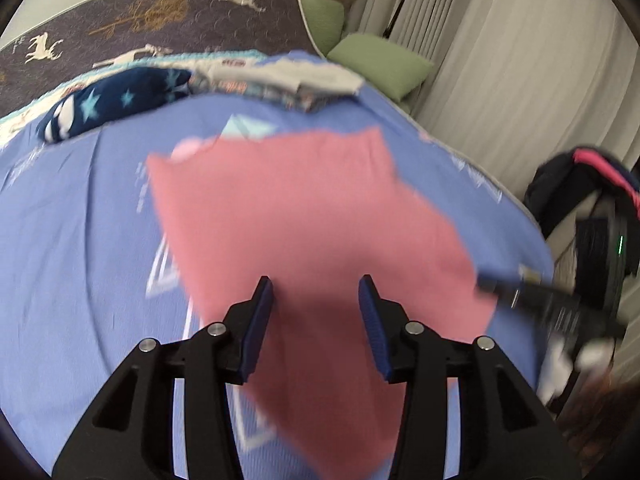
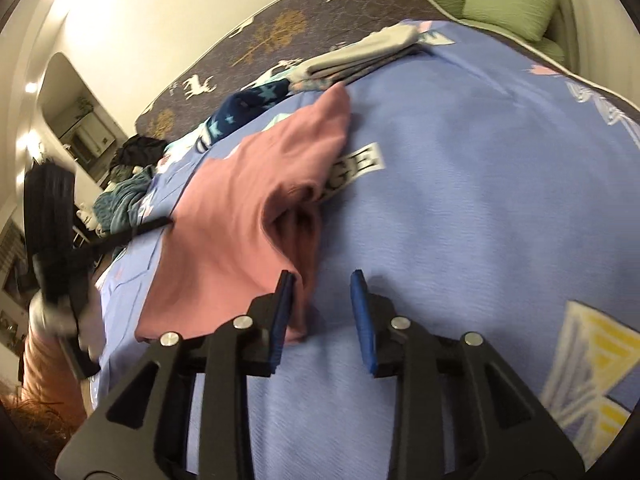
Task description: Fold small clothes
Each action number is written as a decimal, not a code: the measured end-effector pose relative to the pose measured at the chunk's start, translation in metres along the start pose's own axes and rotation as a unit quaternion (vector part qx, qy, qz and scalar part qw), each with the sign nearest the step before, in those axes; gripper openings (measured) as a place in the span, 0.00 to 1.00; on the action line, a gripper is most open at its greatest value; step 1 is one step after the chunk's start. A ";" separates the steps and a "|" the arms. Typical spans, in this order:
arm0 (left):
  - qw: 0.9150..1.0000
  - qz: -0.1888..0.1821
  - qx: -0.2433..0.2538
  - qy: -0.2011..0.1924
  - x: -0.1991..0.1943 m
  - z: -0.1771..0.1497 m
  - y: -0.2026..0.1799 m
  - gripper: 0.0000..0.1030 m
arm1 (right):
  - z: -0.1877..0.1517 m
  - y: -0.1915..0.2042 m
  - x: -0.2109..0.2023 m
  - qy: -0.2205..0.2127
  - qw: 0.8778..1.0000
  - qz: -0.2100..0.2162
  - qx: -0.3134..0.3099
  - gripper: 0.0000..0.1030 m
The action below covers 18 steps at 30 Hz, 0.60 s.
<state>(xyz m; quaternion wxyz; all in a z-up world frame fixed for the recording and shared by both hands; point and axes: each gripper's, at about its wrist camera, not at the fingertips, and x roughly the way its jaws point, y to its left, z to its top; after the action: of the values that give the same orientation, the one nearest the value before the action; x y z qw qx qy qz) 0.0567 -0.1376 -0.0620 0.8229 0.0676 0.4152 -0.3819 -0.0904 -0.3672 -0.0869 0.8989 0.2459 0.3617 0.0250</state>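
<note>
Left wrist view: pink garment lies mid blue sheet, my left gripper and right gripper both released, nothing pinched. Looks between folds; next I'd grab an edge for folding over.

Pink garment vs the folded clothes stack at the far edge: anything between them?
Nothing: only bare blue bedsheet separates the pink garment from the folded clothes stack, seen in the left wrist view.

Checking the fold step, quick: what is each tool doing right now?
Left tool: open, over the pink garment, gripping nothing.
Right tool: open, empty, beside the pink garment's edge.
</note>
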 end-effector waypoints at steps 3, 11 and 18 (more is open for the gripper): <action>1.000 -0.011 -0.009 0.009 -0.001 -0.020 0.001 0.46 | 0.007 0.006 -0.011 -0.019 1.000 -0.004 -0.016 0.24; 1.000 -0.008 0.002 0.005 0.002 -0.040 -0.003 0.50 | 0.012 0.053 -0.002 -0.021 0.993 0.081 -0.086 0.23; 0.999 -0.033 -0.005 -0.003 -0.013 -0.051 0.008 0.50 | 0.004 0.016 0.026 0.042 0.999 0.015 -0.029 0.04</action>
<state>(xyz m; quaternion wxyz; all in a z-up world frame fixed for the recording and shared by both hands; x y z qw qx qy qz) 0.0254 -0.1022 -0.0869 0.8118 0.0488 0.4162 -0.4067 -0.0663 -0.3493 -0.0943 0.8892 0.2243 0.3943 0.0593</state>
